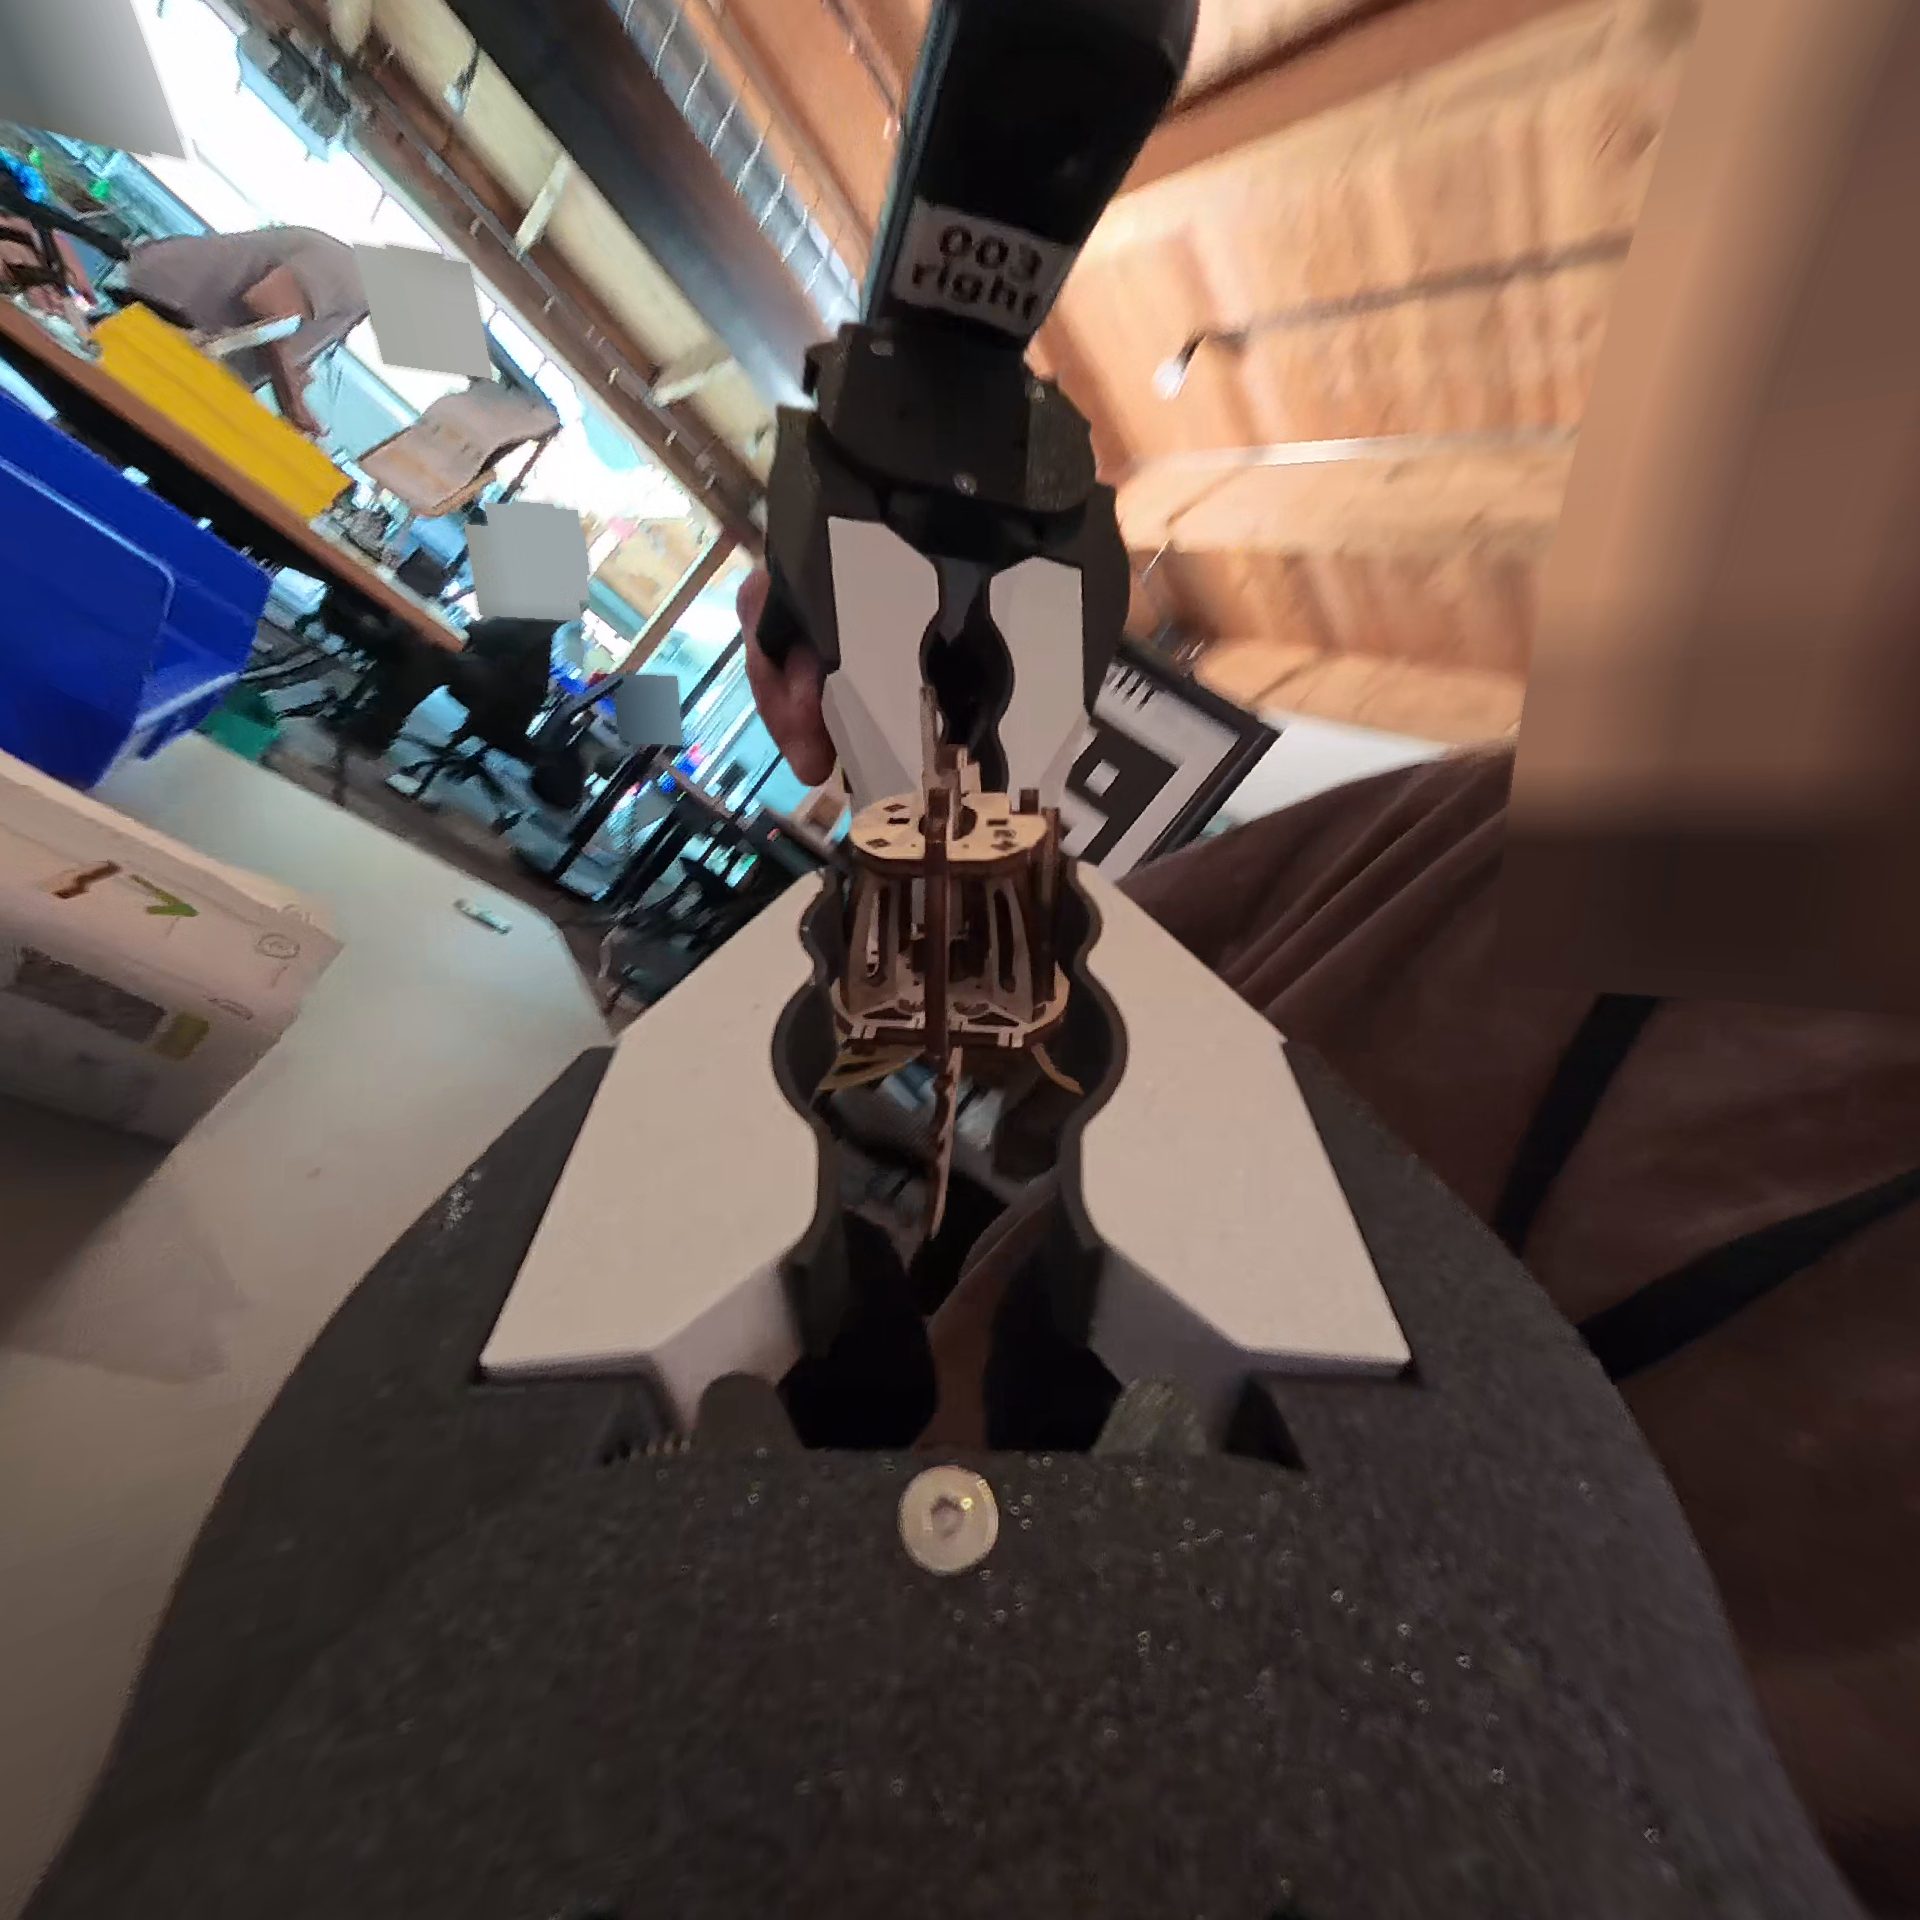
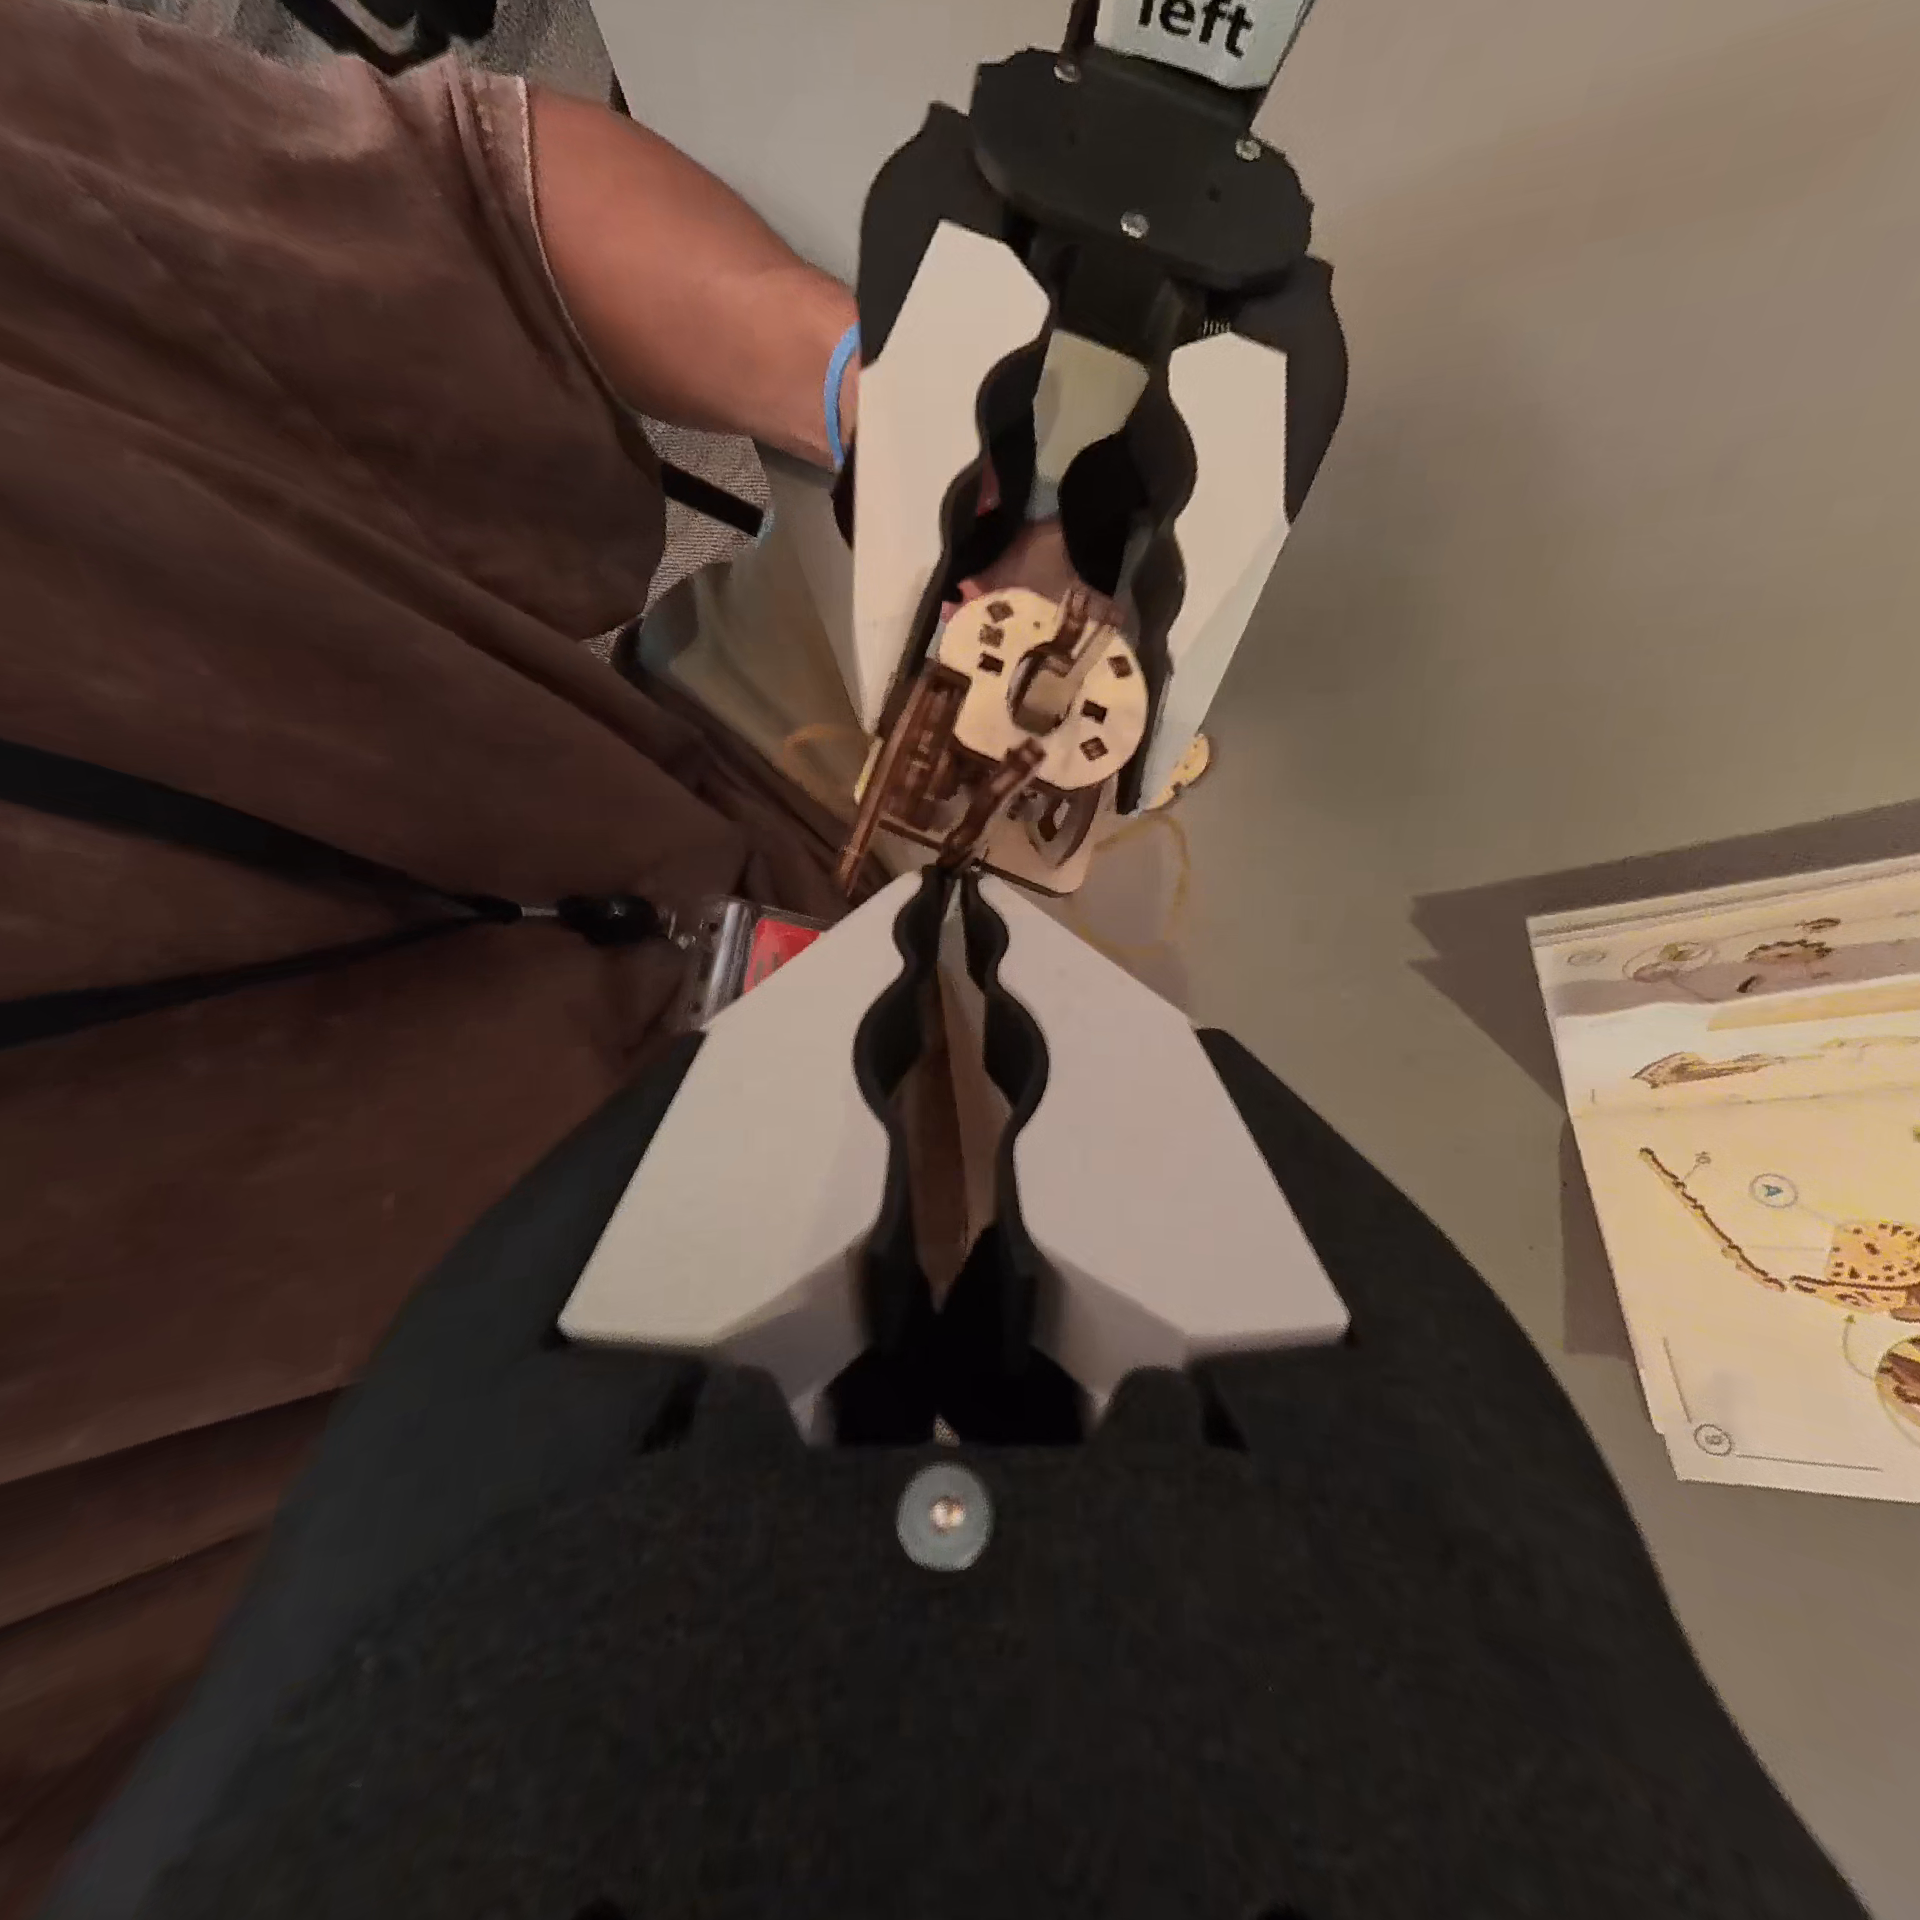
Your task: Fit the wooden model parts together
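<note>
Wooden model clamped in left gripper, right gripper pinching thin slat closed; next needs slot alignment.

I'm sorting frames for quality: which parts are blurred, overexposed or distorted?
Left wrist view: windows blown out, right edge smeared, wooden model fairly sharp between the left gripper fingers. Right wrist view: even dim light, model softly blurred, instruction booklet hazy, fisheye bending at edges.
</note>
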Available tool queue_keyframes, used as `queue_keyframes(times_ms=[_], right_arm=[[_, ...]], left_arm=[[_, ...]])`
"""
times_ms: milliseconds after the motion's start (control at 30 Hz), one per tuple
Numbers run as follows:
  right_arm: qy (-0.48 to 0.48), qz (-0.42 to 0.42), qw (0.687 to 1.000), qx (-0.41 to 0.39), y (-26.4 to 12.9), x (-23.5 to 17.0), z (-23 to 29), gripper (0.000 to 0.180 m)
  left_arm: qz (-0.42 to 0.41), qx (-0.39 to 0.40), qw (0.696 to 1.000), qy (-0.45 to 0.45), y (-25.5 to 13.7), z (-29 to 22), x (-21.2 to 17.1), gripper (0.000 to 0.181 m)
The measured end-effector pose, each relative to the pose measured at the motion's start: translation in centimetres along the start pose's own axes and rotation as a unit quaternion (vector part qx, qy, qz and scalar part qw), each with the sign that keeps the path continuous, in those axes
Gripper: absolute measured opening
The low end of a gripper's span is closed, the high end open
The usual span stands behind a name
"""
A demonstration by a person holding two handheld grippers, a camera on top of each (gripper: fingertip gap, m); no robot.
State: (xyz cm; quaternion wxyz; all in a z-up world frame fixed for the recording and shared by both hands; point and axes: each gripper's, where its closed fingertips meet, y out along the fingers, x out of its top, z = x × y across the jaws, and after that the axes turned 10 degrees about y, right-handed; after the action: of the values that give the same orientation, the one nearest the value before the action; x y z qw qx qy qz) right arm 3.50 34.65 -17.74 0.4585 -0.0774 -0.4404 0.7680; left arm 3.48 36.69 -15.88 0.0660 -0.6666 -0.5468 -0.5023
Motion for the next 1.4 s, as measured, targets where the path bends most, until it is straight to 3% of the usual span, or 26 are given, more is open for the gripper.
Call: queue_keyframes(times_ms=[133, 467, 567, 800, 900, 1133, 1400], right_arm=[[0.003, 0.021, 1.000, -0.020, 0.2, 0.7, -0.1, 0.011], [0.000, 0.014, 1.000, -0.028, -0.7, 1.3, -0.1, 0.011], [-0.010, -0.030, 0.999, -0.037, -1.9, 1.8, -0.3, 0.011], [-0.030, -0.242, 0.969, -0.048, -3.4, 5.0, 0.0, 0.012], [-0.006, -0.300, 0.954, -0.013, -3.8, 5.6, 0.2, 0.012], [0.041, -0.316, 0.947, 0.037, -3.1, 5.2, -0.3, 0.018], [0.046, -0.313, 0.949, 0.019, -2.6, 5.2, -1.0, 0.014]], left_arm=[[-0.037, -0.022, 0.999, -0.026, -0.8, -0.3, 1.3, 0.038], [-0.053, -0.036, 0.997, -0.036, -1.4, -0.5, 2.2, 0.038], [-0.051, -0.033, 0.998, -0.034, -1.4, -0.4, 2.1, 0.038], [-0.041, -0.014, 0.999, -0.017, -1.5, 0.1, 2.0, 0.038], [-0.034, -0.009, 0.999, -0.010, -1.5, 0.2, 1.8, 0.038], [-0.015, 0.009, 1.000, 0.008, -1.3, 0.6, 1.4, 0.038], [-0.011, 0.022, 1.000, 0.017, -1.5, 0.9, 1.4, 0.038]])
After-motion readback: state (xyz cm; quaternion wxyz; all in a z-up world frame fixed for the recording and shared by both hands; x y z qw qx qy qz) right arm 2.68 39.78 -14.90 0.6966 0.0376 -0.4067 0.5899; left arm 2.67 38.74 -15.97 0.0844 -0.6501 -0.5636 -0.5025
